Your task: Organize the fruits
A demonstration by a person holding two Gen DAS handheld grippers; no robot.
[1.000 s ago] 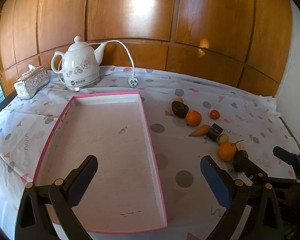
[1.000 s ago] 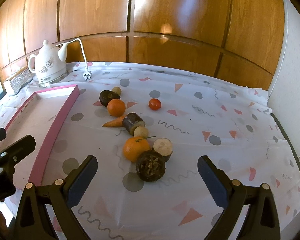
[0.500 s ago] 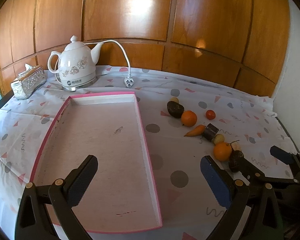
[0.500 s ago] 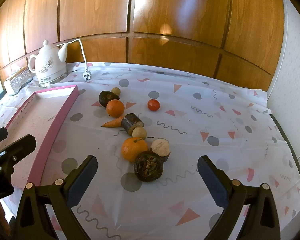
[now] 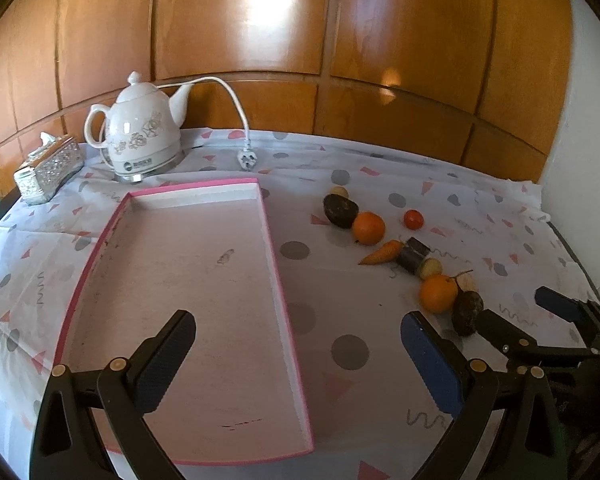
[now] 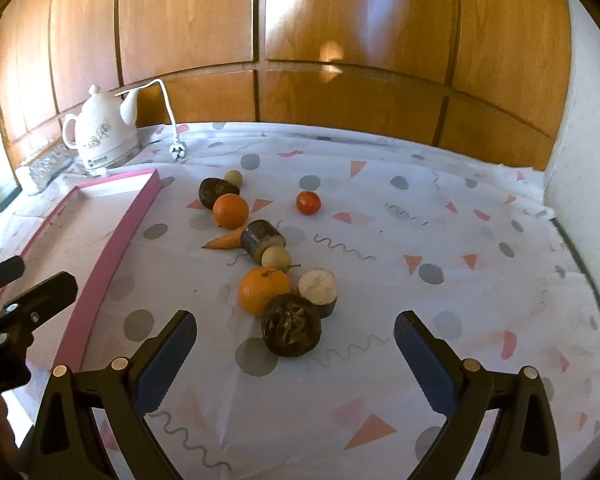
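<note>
Fruits strung across the worktop [image 6: 440,208] right of my pink tray [image 5: 286,300], nearest a dark, possibly shrivelled fruit [image 6: 291,331]; both my left gripper [image 5: 300,354] and right gripper [image 6: 296,354] jaws spread, empty.

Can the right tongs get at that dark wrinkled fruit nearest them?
Probably yes. The right tongs are open, with the dark fruit just ahead between their tips. Only the orange touching it might crowd the left finger.

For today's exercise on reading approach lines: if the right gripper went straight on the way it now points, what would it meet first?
Most likely the dark wrinkled fruit, lying just ahead of the open right gripper; the orange sits behind it. Depth is uncertain.
</note>
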